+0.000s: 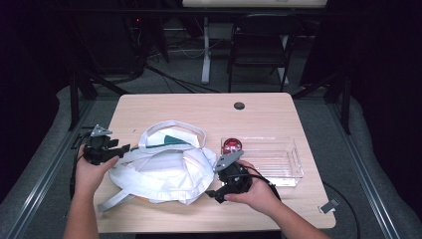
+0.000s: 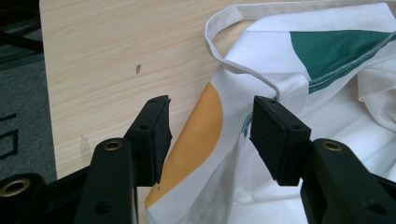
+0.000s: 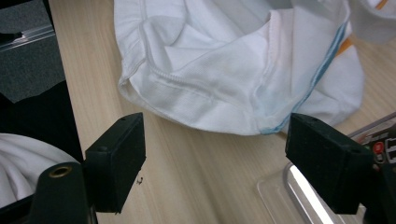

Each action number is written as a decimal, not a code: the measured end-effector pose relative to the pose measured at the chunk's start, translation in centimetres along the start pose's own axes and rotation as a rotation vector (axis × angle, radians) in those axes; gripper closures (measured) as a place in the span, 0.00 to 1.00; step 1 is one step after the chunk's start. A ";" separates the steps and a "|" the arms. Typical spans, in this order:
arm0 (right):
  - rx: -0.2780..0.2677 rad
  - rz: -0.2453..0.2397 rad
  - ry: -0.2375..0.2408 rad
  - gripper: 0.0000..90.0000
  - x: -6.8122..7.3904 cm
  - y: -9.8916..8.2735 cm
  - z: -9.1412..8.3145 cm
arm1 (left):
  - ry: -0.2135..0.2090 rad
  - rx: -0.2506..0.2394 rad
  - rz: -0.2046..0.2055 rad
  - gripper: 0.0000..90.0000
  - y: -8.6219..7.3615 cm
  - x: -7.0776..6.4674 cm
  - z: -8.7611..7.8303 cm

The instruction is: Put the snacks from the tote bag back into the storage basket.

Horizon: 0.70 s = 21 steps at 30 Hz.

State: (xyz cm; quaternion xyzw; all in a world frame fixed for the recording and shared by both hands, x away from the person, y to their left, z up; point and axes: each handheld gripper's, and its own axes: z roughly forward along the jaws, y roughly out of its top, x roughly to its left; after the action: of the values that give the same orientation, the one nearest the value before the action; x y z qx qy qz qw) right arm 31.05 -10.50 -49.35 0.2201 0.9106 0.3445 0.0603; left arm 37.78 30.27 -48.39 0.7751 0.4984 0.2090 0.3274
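A white cloth tote bag (image 1: 164, 169) lies crumpled on the left half of the wooden table (image 1: 199, 107). It has a green patch and an orange patch (image 2: 205, 130). My left gripper (image 1: 125, 148) is at the bag's left edge by a strap. In the left gripper view its jaws (image 2: 210, 135) stand open with the bag's corner (image 2: 327, 93) lying loose between them. My right gripper (image 1: 219, 189) is at the bag's right front. It is open (image 3: 215, 163) over bare table, just short of the bag's hem (image 3: 224, 70).
A clear plastic tray (image 1: 293, 164) sits right of the bag, its corner (image 3: 289, 186) beside the right jaw. A small red round object (image 1: 232, 145) lies at its left end. A grey clip (image 1: 329, 205) rests near the table's right front corner. A folding chair (image 1: 259, 45) stands beyond.
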 end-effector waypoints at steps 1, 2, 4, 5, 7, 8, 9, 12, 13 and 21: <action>0.000 0.001 0.005 0.21 0.1 -0.1 0.1 | -0.001 0.001 0.000 0.53 0.0 0.0 0.0; 0.003 0.001 0.012 0.21 0.2 -0.3 0.3 | -0.001 0.002 -0.001 0.53 0.0 0.0 0.0; -0.009 0.004 0.021 0.20 0.4 -0.6 0.7 | 0.001 0.001 -0.003 0.53 0.0 0.0 0.0; -0.006 -0.003 0.022 0.19 0.5 -0.7 0.8 | -0.002 0.005 -0.004 0.53 0.0 0.0 0.0; 0.001 -0.004 0.018 0.19 0.6 -1.0 1.0 | -0.003 0.000 -0.001 0.53 0.0 0.0 0.1; -0.005 0.001 0.023 0.19 0.7 -1.1 1.1 | -0.004 0.005 0.001 0.53 0.0 0.0 0.0; -0.016 0.014 0.028 0.19 0.8 -1.3 1.3 | -0.003 0.000 0.000 0.53 0.0 0.0 0.0; -0.021 0.017 0.037 0.19 1.0 -1.7 1.6 | -0.003 0.004 -0.001 0.53 0.0 0.0 0.0; -0.027 0.023 0.036 0.19 1.1 -1.9 1.7 | -0.002 0.000 -0.002 0.53 0.0 0.0 0.1; -0.012 0.015 0.015 0.19 1.4 -2.5 2.4 | -0.002 0.005 -0.001 0.53 0.0 -0.1 0.1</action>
State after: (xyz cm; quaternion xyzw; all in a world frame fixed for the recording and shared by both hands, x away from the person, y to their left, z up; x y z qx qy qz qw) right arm 29.52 -10.15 -52.75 0.2239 0.9073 0.3521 0.0522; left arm 37.79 30.18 -48.47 0.7759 0.4987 0.2070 0.3261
